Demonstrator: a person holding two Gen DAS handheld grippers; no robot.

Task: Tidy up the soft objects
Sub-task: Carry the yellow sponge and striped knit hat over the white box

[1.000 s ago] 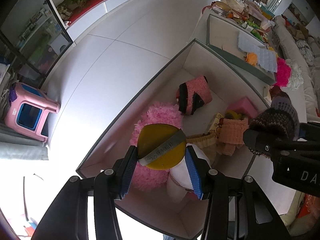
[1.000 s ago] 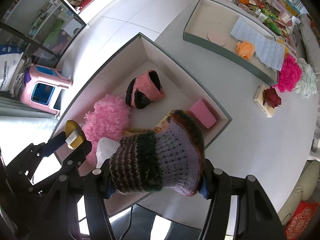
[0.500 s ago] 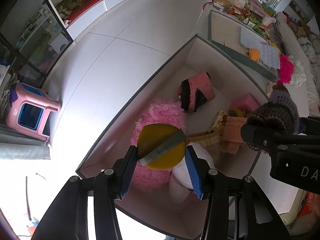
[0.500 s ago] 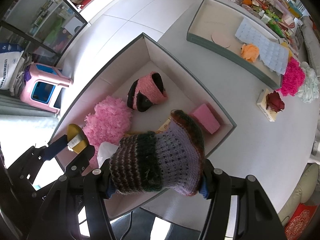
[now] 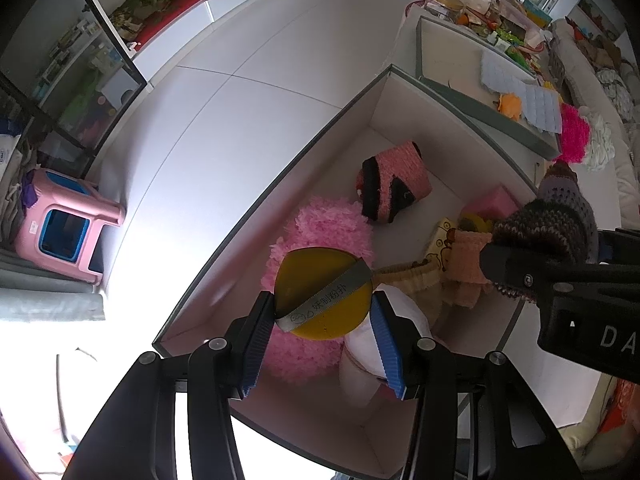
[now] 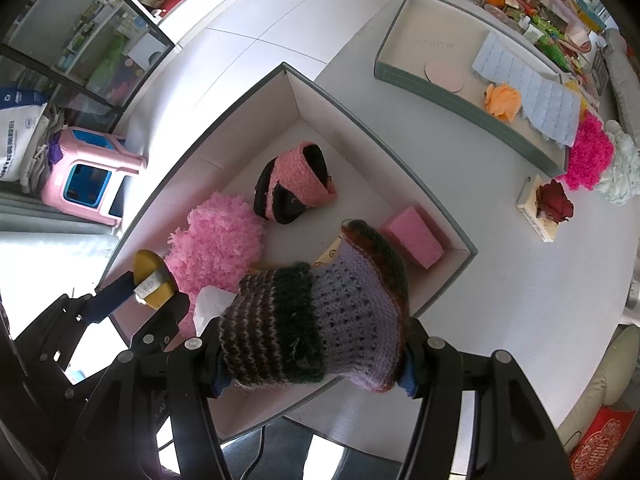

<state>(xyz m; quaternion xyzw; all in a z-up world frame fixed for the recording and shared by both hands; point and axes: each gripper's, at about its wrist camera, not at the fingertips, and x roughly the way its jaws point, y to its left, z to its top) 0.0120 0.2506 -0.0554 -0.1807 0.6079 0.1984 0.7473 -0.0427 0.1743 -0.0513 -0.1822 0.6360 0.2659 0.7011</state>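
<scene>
The left gripper [image 5: 323, 322] clamps a yellow puff [image 5: 323, 292] between its blue pads, above the pink fluffy ball [image 5: 328, 232] in the box [image 5: 280, 184]. The right gripper [image 6: 314, 364] squeezes a knitted piece [image 6: 320, 320] over the box's near side, where a pink-and-black knit [image 6: 294, 184] and a pink sponge [image 6: 414, 231] lie.

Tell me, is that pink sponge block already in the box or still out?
In. The pink sponge block lies on the floor of the open box, near its corner.
</scene>
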